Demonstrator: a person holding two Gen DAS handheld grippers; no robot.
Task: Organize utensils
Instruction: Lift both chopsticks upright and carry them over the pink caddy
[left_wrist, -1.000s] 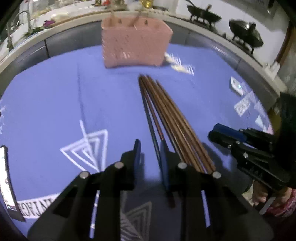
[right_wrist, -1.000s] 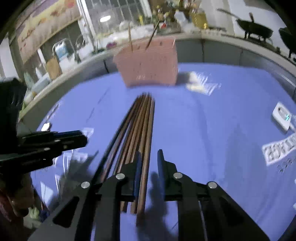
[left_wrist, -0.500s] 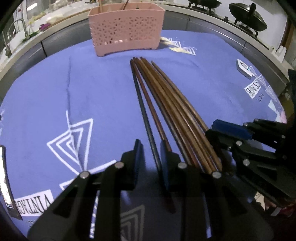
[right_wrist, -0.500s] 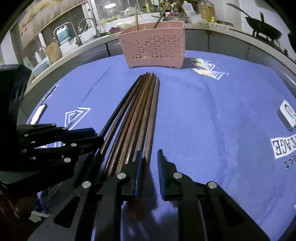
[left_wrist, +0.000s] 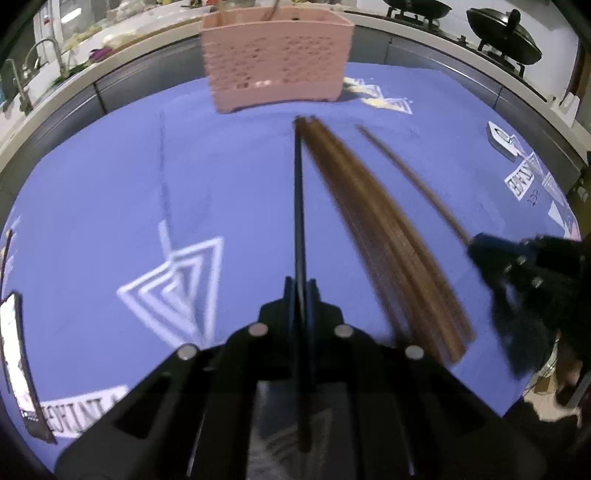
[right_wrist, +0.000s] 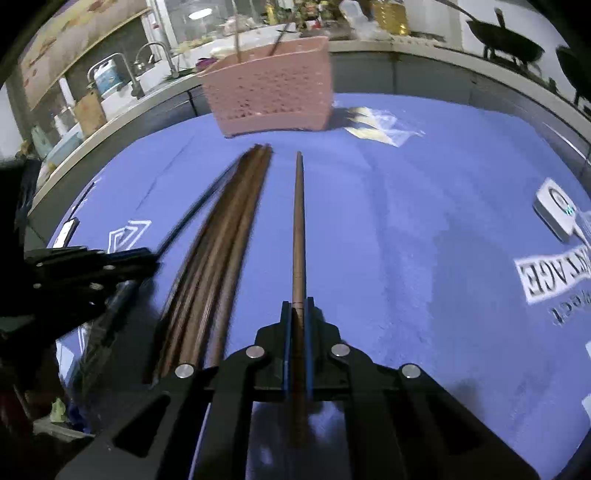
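Left gripper (left_wrist: 300, 286): jaws pinched tight on the dark chopstick (left_wrist: 298, 206), which runs straight out ahead between the fingers, tip aimed at the basket.
Right gripper (right_wrist: 298, 308): clamped narrow on a brown chopstick (right_wrist: 298, 221), the stick pointing forward along the fingers, its rear end poking back past the jaws.
Cross-check: from the left wrist view the right gripper (left_wrist: 517, 258) shows at the right edge with that brown chopstick (left_wrist: 410, 177) angling away from it; from the right wrist view the left gripper (right_wrist: 92, 266) sits at the left with the dark chopstick (right_wrist: 192, 218) slanting off it.
Chopstick bundle (right_wrist: 218, 251): brown sticks lying side by side on the cloth, between the two held sticks; blurred in the left wrist view (left_wrist: 380, 229).
Pink basket (left_wrist: 275, 59): perforated, standing at the far side of the cloth, just beyond the bundle's tips; two thin sticks rise out of its top (right_wrist: 269, 85).
Blue tablecloth (right_wrist: 406, 240): white triangle prints and lettering.
White device (right_wrist: 557, 210): flat on the cloth, well to the right.
Phone (left_wrist: 14, 354): at the left edge of the cloth, screen lit.
Woks (left_wrist: 504, 38): dark, on the counter behind.
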